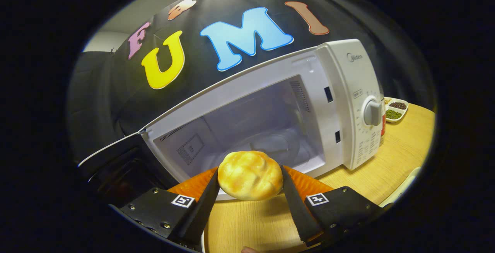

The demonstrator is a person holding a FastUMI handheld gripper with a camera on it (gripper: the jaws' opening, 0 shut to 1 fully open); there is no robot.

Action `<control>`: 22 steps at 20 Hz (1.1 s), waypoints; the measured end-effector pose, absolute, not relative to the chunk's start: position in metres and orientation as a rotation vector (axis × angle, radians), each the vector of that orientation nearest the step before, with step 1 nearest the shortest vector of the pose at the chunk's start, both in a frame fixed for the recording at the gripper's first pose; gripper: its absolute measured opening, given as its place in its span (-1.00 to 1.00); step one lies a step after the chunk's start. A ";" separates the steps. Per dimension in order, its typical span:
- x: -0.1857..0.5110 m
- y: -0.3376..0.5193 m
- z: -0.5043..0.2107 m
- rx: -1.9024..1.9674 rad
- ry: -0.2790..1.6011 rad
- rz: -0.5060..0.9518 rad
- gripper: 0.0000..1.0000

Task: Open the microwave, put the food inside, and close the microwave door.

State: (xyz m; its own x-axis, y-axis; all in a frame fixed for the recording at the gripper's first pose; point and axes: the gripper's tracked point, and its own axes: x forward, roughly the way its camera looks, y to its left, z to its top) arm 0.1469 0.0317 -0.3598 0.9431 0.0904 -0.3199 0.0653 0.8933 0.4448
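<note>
1. The tool (250,175) holds a round golden bread roll (250,175) between its two fingers (205,200), one pressing on each side of it, so the tool is closed on the roll at about the roll's own width.

2. The roll hangs above the wooden worktop (402,156), just in front of the open mouth of the microwave (348,90), not yet inside the cavity.

3. The microwave is white and stands on the worktop. Its door (116,160) is swung open on the left side, dark and seen nearly edge-on, beside the left finger.

4. The cavity (247,125) is pale, with vent slots on its left and right inner walls. A glass turntable (270,144) lies on the cavity floor, straight beyond the roll.

5. The control panel (361,102) sits to the right of the cavity, with a round grey dial (372,112) about halfway down and small markings below it that are too fine to tell.

6. Beyond the microwave's right side, a small white divided dish (396,110) rests on the worktop with dark and green grains in separate compartments.

7. A red-labelled container (383,123) shows as a thin strip just behind the microwave's right edge; what it is cannot be told.

8. A pale curved edge (404,185) lies at the right side of the worktop, near the right finger; too little shows to name it.
</note>
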 end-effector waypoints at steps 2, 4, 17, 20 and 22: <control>0.166 0.033 -0.361 0.467 0.323 -0.004 0.80; 0.181 0.040 -0.364 0.501 0.318 -0.004 0.80; 0.226 0.042 -0.394 0.619 0.297 -0.012 0.88; 0.223 0.042 -0.397 0.564 0.284 -0.032 0.92; 0.221 0.036 -0.393 0.503 0.248 -0.068 0.94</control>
